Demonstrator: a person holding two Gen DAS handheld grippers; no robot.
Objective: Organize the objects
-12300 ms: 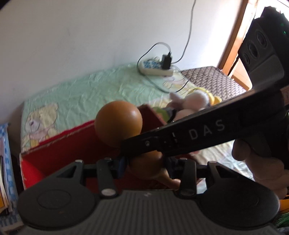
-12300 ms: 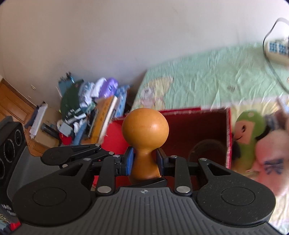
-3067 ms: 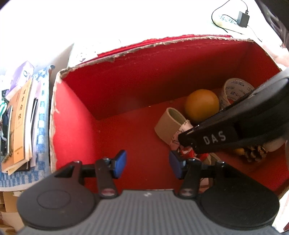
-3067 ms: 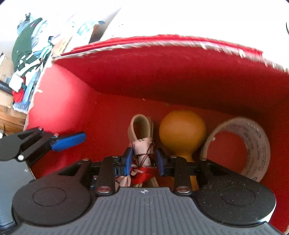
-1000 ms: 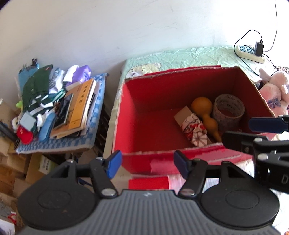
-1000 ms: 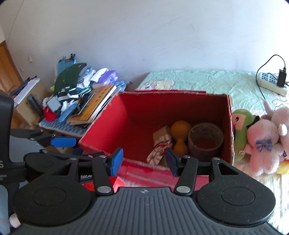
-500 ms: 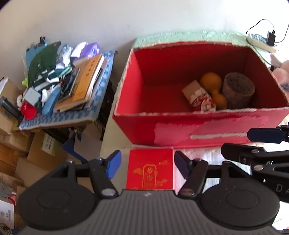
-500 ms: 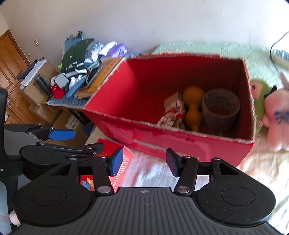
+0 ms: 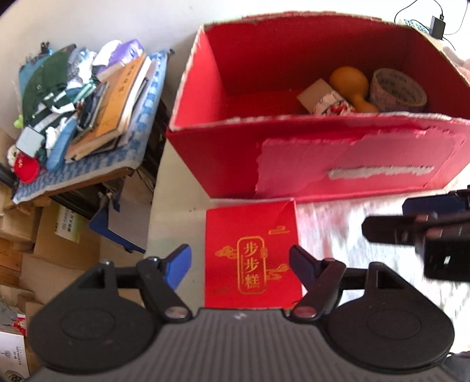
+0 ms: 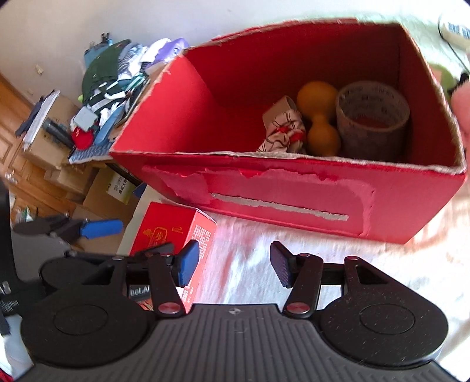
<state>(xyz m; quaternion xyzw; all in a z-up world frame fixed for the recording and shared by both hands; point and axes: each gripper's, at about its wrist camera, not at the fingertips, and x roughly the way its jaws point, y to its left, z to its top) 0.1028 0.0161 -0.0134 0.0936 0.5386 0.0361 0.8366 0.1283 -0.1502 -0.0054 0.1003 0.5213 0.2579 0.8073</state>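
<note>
A big open red cardboard box (image 9: 337,158) (image 10: 293,202) stands on the bed. Inside lie an orange gourd (image 9: 351,85) (image 10: 318,117), a folded patterned cloth (image 9: 326,101) (image 10: 282,129) and a wide tape roll (image 9: 396,91) (image 10: 371,123). A small red gift box with gold characters (image 9: 252,252) (image 10: 173,235) lies in front of the big box. My left gripper (image 9: 239,263) is open and empty, its fingers either side of the gift box and above it. My right gripper (image 10: 233,263) is open and empty, to the right of the gift box over the white bedding.
A heap of books and clothes (image 9: 88,102) (image 10: 114,76) sits on a low stand to the left, with cardboard boxes (image 9: 53,235) on the floor below. A power strip (image 9: 417,23) lies behind the big box. The bed edge runs just left of the gift box.
Both grippers have pulled back and dropped lower toward the bed. The left one has come closer over the red gift box. Both stay open.
</note>
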